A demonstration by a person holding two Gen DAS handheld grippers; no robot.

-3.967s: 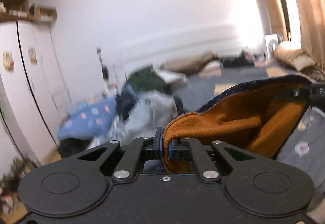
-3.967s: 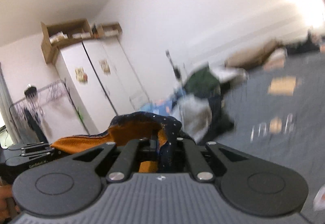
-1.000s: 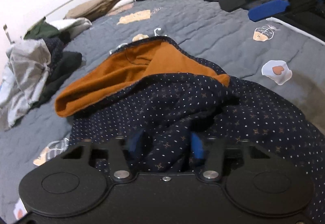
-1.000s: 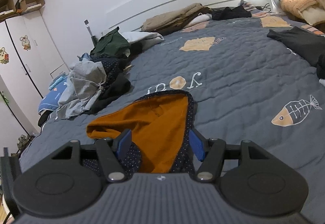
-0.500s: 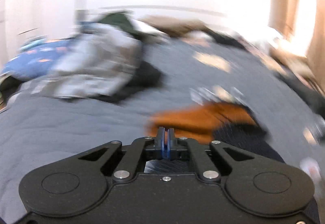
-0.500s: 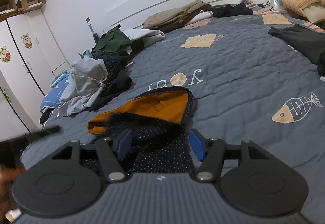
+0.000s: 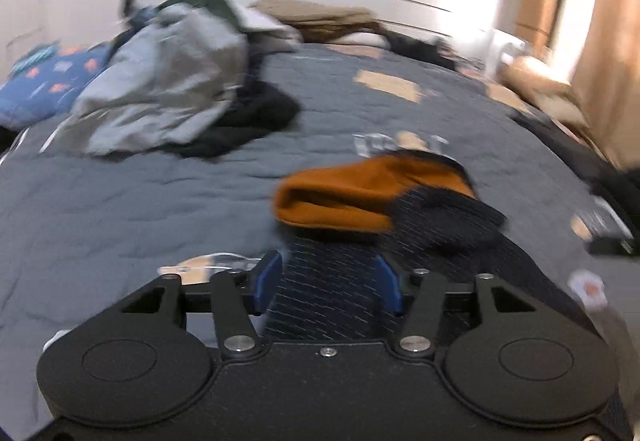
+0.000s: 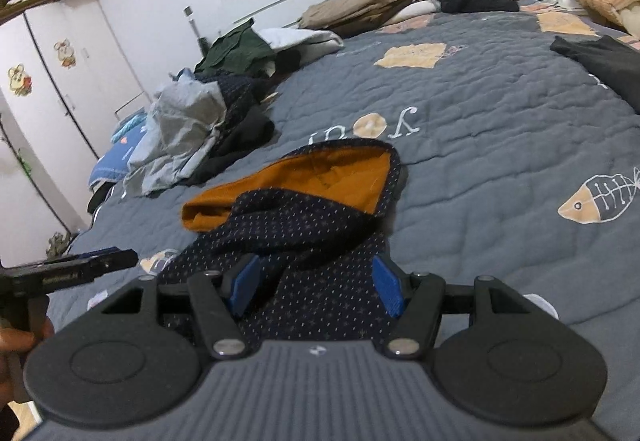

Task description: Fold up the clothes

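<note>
The garment (image 8: 304, 225), navy dotted with orange lining up, lies crumpled on the bed (image 8: 500, 145) at 12 o'clock from my right tongs (image 8: 314, 287). Those stand apart over its near edge, gripping nothing. My left tongs (image 7: 326, 283) also stand apart above the cloth. A clothes pile (image 8: 192, 129) sits at 10 o'clock.

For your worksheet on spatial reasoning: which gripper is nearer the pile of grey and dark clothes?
Left. The left gripper is on the pile's side of the navy orange-lined garment; the right gripper is farther.
</note>
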